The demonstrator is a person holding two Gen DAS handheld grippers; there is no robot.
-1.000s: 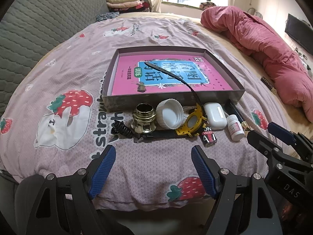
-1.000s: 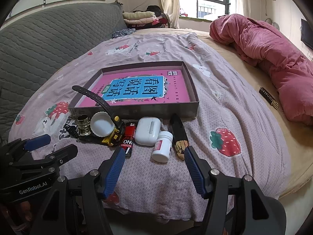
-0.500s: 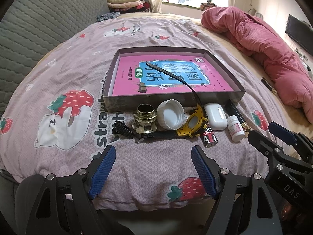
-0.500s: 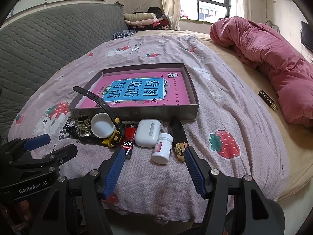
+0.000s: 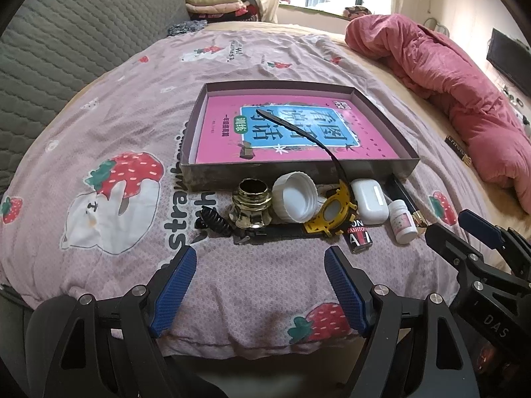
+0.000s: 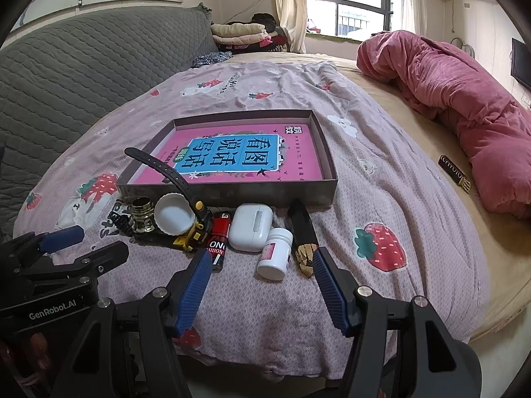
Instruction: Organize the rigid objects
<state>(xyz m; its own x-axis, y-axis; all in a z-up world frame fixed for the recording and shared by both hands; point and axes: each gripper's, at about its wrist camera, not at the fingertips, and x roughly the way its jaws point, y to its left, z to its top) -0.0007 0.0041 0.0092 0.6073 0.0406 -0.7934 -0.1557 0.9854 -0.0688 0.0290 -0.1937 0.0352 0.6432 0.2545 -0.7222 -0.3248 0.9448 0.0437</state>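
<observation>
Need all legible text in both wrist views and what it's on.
"GenRobot.AI": left gripper body.
"DAS": right gripper body.
"FASHION": red lighter.
"straw…", partly hidden: bedsheet.
"看图说话": pink book in the box.
Small white bottle label and black strip lettering: too small to read.

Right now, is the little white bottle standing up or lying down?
Lying down. The little white bottle rests on its side on the bedspread, its round end facing the right wrist camera.
</observation>
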